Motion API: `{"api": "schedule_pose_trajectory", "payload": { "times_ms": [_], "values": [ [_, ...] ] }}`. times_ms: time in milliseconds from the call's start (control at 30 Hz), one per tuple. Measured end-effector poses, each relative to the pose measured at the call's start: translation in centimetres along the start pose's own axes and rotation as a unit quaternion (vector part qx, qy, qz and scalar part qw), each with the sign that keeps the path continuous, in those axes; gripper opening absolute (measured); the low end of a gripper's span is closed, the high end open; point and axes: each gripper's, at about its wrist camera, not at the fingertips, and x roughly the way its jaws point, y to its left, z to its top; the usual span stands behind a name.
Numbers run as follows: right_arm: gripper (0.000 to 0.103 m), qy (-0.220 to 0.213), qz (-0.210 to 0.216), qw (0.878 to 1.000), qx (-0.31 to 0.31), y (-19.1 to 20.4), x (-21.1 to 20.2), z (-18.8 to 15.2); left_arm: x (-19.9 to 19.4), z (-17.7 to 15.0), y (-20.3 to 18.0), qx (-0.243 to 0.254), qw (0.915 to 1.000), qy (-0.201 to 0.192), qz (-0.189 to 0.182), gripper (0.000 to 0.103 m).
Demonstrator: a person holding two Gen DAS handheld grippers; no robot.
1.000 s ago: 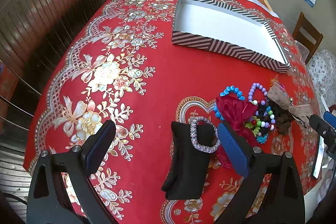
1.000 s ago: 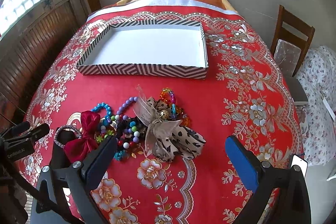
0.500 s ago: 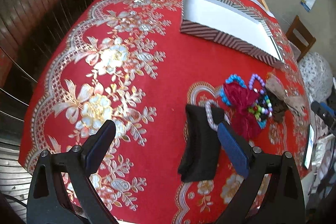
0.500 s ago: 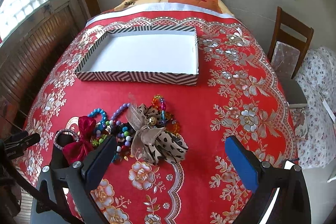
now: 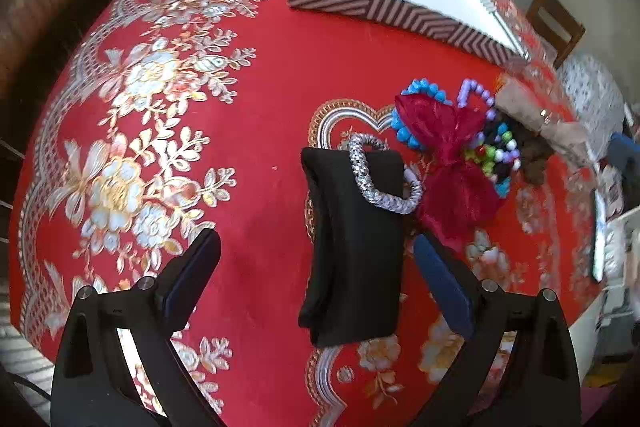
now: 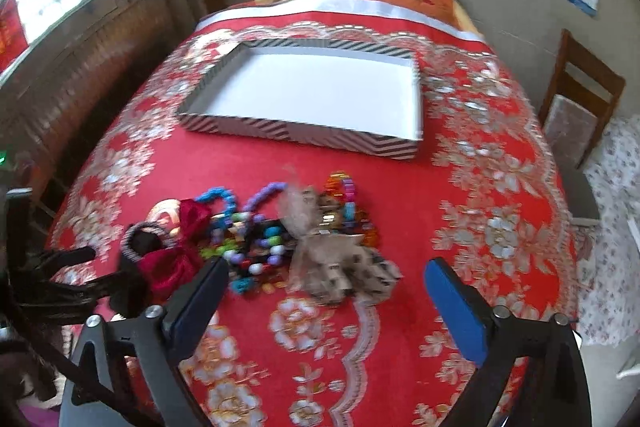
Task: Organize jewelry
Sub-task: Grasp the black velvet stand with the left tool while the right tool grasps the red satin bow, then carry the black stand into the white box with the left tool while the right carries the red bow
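A heap of jewelry lies on the red tablecloth: a black fabric pad with a silver braided bracelet over its top, a dark red bow, colored bead bracelets and a tan spotted bow. A striped shallow box with a white inside stands farther back. My left gripper is open, with the lower part of the black pad between its fingers. My right gripper is open and empty, just in front of the heap.
The table has a red floral cloth. A wooden chair stands at the right. A wooden slatted wall and window are at the left. The left gripper shows at the left edge of the right wrist view.
My left gripper has moved forward, so the black pad now lies between its fingers. The right wrist view has shifted and tilted slightly. No item has moved.
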Motion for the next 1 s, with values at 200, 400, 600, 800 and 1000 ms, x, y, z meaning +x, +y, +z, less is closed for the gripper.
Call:
{"api": "schedule_pose_trajectory", "payload": {
  "times_ms": [200,400,600,800,1000],
  "values": [
    [0.082,0.023,0.073,0.997,-0.027,3.8,1.6,0.3,0.9,1.0,-0.3,0.032,0.9993,-0.007,-0.018,0.037],
    [0.058,0.06,0.139,0.988,-0.045,7.8,5.2,0.7,-0.5,1.6,2.7,0.018,0.999,-0.002,-0.041,0.014],
    [0.042,0.096,0.138,0.985,-0.047,10.5,9.3,0.5,-2.4,1.8,4.7,0.02,0.9981,-0.018,-0.056,0.012],
    [0.013,0.111,0.133,0.985,-0.025,10.5,11.0,0.2,-3.8,3.8,5.4,0.037,0.9961,-0.03,-0.075,0.012],
    [0.01,0.08,0.144,0.986,-0.006,9.2,8.2,1.4,-3.8,6.9,4.5,0.042,0.9953,-0.047,-0.074,0.012]
  ]
}}
